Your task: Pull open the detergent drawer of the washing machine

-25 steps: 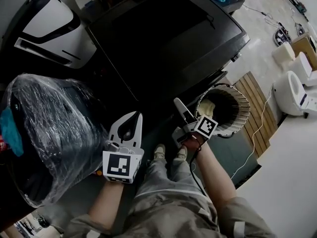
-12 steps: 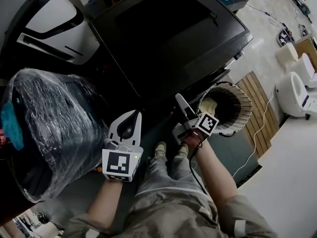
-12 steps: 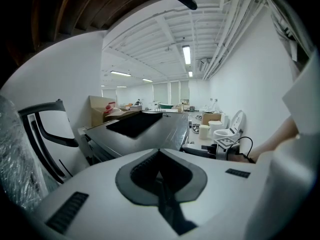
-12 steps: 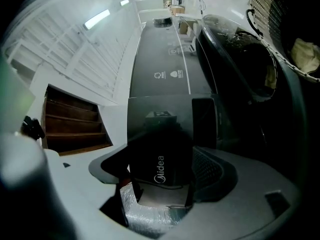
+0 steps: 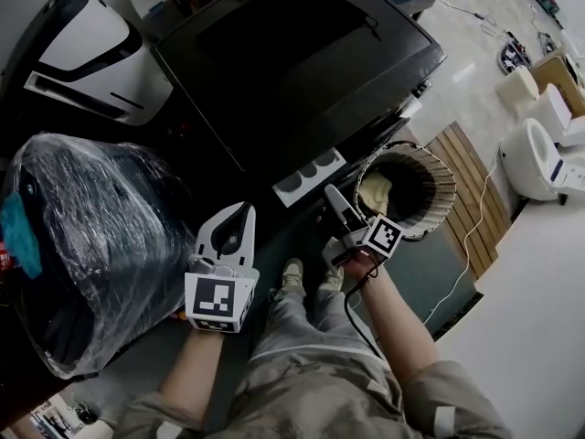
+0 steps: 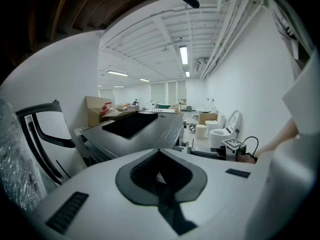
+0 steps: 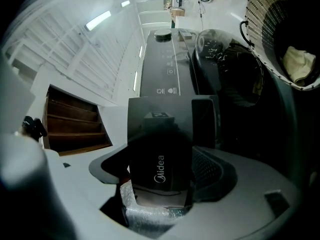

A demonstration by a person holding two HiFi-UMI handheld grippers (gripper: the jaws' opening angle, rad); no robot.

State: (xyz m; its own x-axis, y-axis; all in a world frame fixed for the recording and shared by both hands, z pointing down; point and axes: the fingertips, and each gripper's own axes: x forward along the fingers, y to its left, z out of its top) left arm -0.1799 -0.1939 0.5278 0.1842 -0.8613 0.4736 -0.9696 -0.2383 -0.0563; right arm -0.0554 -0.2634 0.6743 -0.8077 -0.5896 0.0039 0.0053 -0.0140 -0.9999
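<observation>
Workshop floor spreads out below me. Left of my left tool (image 5: pixel 239 216) sits a bulky item wrapped in clear film (image 5: pixel 91 245). That tool's jaws are pressed together with nothing in them, and it hangs just short of the washing machine (image 5: pixel 292 62). Between my two tools the detergent drawer (image 5: pixel 309 176) stands out from the machine's front, its white compartments showing. My right tool (image 5: pixel 331 198) is clamped on the drawer's dark front panel (image 7: pixel 159 159). Right of it lies a wicker basket (image 5: pixel 446 170) holding pale cloth (image 5: pixel 373 190).
</observation>
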